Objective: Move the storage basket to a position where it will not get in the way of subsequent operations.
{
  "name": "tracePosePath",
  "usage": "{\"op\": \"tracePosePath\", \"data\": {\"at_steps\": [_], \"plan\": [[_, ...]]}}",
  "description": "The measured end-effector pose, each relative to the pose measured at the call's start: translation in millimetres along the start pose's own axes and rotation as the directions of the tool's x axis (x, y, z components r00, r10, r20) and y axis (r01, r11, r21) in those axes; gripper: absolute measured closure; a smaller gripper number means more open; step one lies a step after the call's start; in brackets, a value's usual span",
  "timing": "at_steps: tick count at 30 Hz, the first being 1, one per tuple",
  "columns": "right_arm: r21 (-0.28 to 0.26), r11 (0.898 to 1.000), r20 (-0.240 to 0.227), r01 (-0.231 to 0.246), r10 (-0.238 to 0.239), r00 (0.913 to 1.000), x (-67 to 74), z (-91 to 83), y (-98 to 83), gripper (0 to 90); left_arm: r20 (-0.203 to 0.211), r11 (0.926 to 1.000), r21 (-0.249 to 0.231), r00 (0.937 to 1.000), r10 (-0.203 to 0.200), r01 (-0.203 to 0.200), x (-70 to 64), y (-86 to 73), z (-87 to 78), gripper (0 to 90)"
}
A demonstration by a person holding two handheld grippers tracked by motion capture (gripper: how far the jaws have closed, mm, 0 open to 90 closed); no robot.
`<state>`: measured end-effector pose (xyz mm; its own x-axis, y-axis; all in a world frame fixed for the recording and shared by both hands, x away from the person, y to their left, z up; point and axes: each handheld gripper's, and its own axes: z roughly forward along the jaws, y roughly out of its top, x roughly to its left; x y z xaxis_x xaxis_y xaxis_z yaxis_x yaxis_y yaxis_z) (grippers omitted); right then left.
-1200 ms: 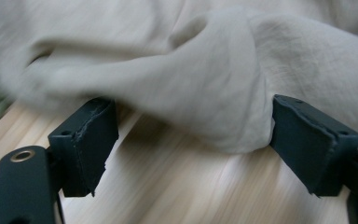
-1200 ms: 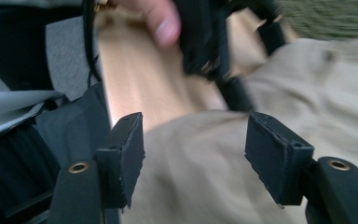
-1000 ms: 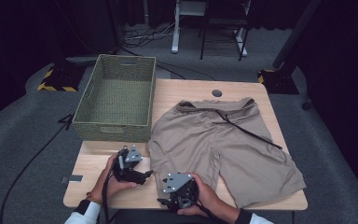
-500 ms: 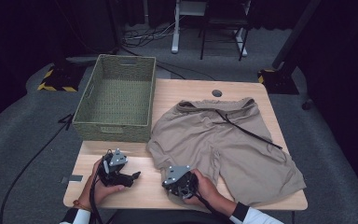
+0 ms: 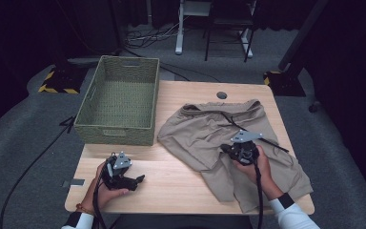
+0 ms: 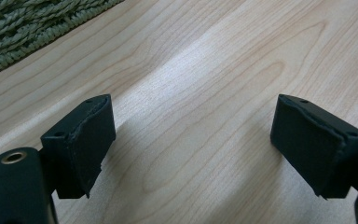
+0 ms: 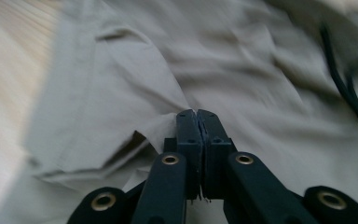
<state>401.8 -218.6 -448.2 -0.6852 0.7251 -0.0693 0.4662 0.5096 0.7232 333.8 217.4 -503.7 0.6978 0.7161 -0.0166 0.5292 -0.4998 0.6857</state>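
Over the shorts point(image 5: 205, 133) — right gripper point(image 7: 197, 114) pinching cloth; left gripper point(image 6: 191, 140) gaping, low above table point(image 5: 181, 186).

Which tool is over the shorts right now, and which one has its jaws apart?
The right tool is over the khaki shorts, jaws closed together. The left tool sits over the bare wooden table with jaws wide apart, holding nothing.

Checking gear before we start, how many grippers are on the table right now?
2: the left gripper open over bare wood near the basket, the right gripper shut above the shorts.
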Motion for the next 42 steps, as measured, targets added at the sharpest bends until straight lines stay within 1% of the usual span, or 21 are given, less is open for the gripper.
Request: {"op": "tracePosePath", "data": {"at_steps": [3,4,6,9,11,12,13,14,15,16,18,21,23,26,29,30,32,35,36,39,42], "plan": [[0.082,0.996,0.07,-0.035,0.03,0.9971,-18.9,5.6,-11.4,73.4,0.003,1.0,-0.002,1.0,0.006,-0.006,-1.1,1.4,1.4,14.2],[0.079,0.996,0.094,-0.048,0.04,0.9947,-22.9,4.1,-12.8,71.2,0.005,1.0,-0.003,1.0,0.005,-0.005,-1.2,1.5,1.7,14.2],[0.018,0.998,0.082,-0.058,0.057,0.9951,-25.8,-3.3,-11.8,63.2,0.007,1.0,-0.001,1.0,0.006,-0.006,-1.1,1.7,1.8,14.2],[-0.063,0.998,0.004,0.013,-0.013,0.9999,-12.7,-15.8,-3.0,58.6,0.008,1.0,-0.002,0.9999,0.008,-0.008,-0.9,1.9,2.0,14.2],[-0.1,0.992,-0.023,0.078,-0.081,0.9965,2.7,-21.4,3.4,55.6,0.008,1.0,-0.002,0.9999,0.008,-0.008,-0.9,1.9,2.0,14.2],[-0.113,0.989,-0.039,0.093,-0.098,0.9944,9.6,-23.4,6.2,54.3,0.008,1.0,-0.002,0.9999,0.007,-0.007,-0.9,1.9,2.0,14.2],[-0.135,0.986,-0.055,0.097,-0.105,0.9929,15.1,-25.5,8.1,54.2,0.008,1.0,-0.002,0.9999,0.007,-0.007,-0.9,1.9,2.0,14.2],[-0.149,0.985,-0.051,0.091,-0.1,0.9937,19.6,-27.4,10.1,54.1,0.008,1.0,-0.002,0.9999,0.008,-0.008,-0.9,1.9,2.0,14.2],[-0.152,0.984,-0.014,0.097,-0.1,0.9949,23.0,-28.9,12.4,53.6,0.007,1.0,-0.001,0.9999,0.008,-0.008,-0.9,1.9,1.9,14.2],[-0.163,0.981,-0.012,0.106,-0.109,0.9939,25.1,-30.9,14.0,53.5,0.008,1.0,-0.002,0.9999,0.007,-0.007,-0.9,1.9,2.0,14.2],[-0.199,0.973,-0.072,0.118,-0.134,0.9883,28.0,-33.4,14.1,52.9,0.008,0.9999,-0.001,0.9999,0.01,-0.01,-0.7,2.2,2.1,14.2],[-0.15,0.974,-0.129,0.172,-0.191,0.9729,37.2,-20.1,11.1,52.3,0.008,0.9999,-0.002,0.9999,0.014,-0.014,-0.4,3.1,3.0,14.2],[-0.089,0.977,-0.159,0.192,-0.204,0.9658,41.1,-5.2,8.2,51.9,0.008,0.9999,0.0,0.9999,0.011,-0.011,-0.7,3.3,3.0,14.2],[0.014,0.982,-0.153,0.189,-0.185,0.9708,40.8,14.1,3.0,51.8,0.006,0.9999,0.0,0.9999,0.013,-0.013,-0.7,3.3,2.9,14.2],[0.089,0.983,-0.154,0.162,-0.147,0.9771,34.7,26.9,-2.3,52.5,0.006,0.9999,0.0,0.9999,0.013,-0.013,-0.7,3.3,2.9,14.2],[0.103,0.982,-0.161,0.16,-0.143,0.9766,33.3,30.3,-4.1,54.2,0.008,0.9999,0.0,0.9999,0.011,-0.011,-0.7,3.3,3.0,14.2],[0.12,0.976,-0.165,0.179,-0.159,0.9734,33.1,34.7,-7.4,64.8,0.013,0.9999,-0.001,0.9998,0.013,-0.013,-0.5,3.5,3.4,14.2],[0.113,0.976,-0.208,0.186,-0.16,0.965,31.7,36.6,-8.7,81.7,0.011,0.9999,0.0,0.9998,0.015,-0.015,-0.4,3.7,3.5,14.2],[0.117,0.974,-0.207,0.192,-0.165,0.9644,32.0,36.0,-8.5,87.2,0.01,0.9999,-0.001,0.9998,0.015,-0.015,-0.4,3.7,3.5,14.2],[0.117,0.971,-0.2,0.208,-0.182,0.9627,32.6,30.6,-6.4,90.0,0.011,0.9999,-0.002,0.9998,0.014,-0.014,-0.5,3.6,3.6,14.2],[0.066,0.978,-0.208,0.2,-0.182,0.961,32.1,18.9,-2.2,90.0,0.013,0.9999,-0.002,0.9998,0.013,-0.013,-0.4,3.8,3.7,14.2]]}}
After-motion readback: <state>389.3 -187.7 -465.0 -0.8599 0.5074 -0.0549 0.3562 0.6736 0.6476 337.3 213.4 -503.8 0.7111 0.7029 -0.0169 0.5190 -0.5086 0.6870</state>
